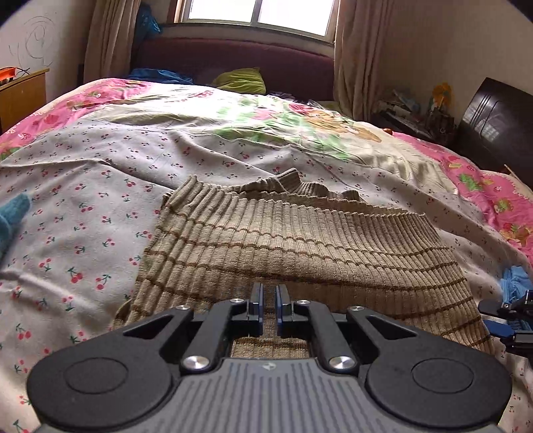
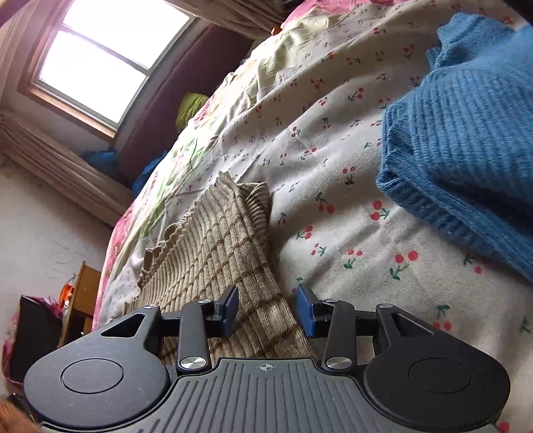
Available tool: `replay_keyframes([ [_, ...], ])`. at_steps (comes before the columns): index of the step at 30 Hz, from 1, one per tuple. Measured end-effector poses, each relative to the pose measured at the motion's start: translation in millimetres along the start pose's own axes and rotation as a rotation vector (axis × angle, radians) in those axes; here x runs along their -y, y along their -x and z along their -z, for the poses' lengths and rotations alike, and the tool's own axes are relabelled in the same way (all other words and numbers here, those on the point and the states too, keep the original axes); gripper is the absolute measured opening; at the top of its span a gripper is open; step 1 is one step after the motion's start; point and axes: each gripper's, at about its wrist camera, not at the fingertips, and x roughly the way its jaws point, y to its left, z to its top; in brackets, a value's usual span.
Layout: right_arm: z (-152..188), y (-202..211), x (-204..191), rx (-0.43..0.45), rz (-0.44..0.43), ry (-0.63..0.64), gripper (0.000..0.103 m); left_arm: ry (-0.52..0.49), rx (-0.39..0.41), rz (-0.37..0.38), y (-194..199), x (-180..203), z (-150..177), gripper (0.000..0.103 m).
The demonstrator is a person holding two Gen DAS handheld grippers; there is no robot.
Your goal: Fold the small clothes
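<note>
Left gripper [image 1: 269, 293]: nearest the lens in the left wrist view; jaws drawn nearly together, a fold of the beige ribbed sweater [image 1: 283, 239] pinched between the blue pads [image 1: 257, 301]
Right gripper [image 2: 269, 304]: jaws parted; sweater edge lies between the pads [image 2: 231, 308], neither pad clearly pressing it; right pad sits over bare sheet; also seen at the right edge of the left wrist view [image 1: 506, 319]
Beige ribbed sweater: spread on the bed with brown stripes across it; collar end bunched at the far side; near hem under both grippers
Cherry-print sheet [image 1: 83, 206]: wrinkled, under the sweater; pink floral quilt [image 1: 233, 110] beyond it
Blue knit sweater [image 2: 466, 143]: heaped on the sheet to the right of the beige one, apart from it; nothing between it and the right gripper
Surroundings: green pillow [image 1: 240, 80] at the dark red headboard [image 1: 233, 60]; window [image 1: 256, 13] with curtains above; wooden cabinet [image 1: 23, 93] at left; dark furniture [image 1: 493, 123] at right
</note>
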Motion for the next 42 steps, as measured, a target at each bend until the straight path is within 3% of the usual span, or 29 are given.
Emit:
replay_keyframes([
  [3, -2.8, -22.4, 6.3, -0.045, -0.052, -0.025, 0.039, -0.015, -0.013, -0.001, -15.0, 6.0, -2.7, 0.02],
  [11, -4.0, -53.0, 8.1, -0.036, -0.164, -0.11, 0.039, -0.049, 0.01, -0.004, -32.8, 23.6, -8.2, 0.02],
  [15, 0.2, -53.0, 4.9, -0.044, -0.201, -0.076, 0.039, -0.083, 0.054, -0.01, -32.3, 35.3, -11.7, 0.02],
  [20, 2.7, -44.2, 25.7, -0.037, -0.274, -0.158, 0.033, -0.15, 0.105, -0.027, -40.9, 47.5, -14.1, 0.02],
  [26, 5.1, -53.2, 11.6, -0.042, -0.253, -0.119, 0.035, -0.239, 0.13, -0.081, -62.0, 56.5, 1.3, 0.021],
  [28, 7.1, -53.8, 7.9, -0.038, -0.227, -0.096, 0.029, -0.269, 0.16, -0.096, -60.2, 60.5, 4.9, 0.02],
  [33, 8.1, -55.4, 6.6, -0.027, -0.199, -0.095, 0.021, -0.278, 0.225, -0.095, -58.4, 64.1, 2.5, 0.02],
  [36, 7.2, -54.0, 3.6, -0.029, -0.187, -0.104, 0.022, -0.258, 0.202, -0.079, -66.2, 62.2, 4.4, 0.02],
  [39, 6.1, -54.4, -1.8, -0.03, -0.17, -0.098, 0.022, -0.318, 0.206, -0.084, -68.0, 67.0, 14.3, 0.02],
  [42, 7.3, -52.8, -3.8, -0.028, -0.154, -0.092, 0.021, -0.261, 0.226, -0.025, -56.2, 63.3, 4.2, 0.02],
])
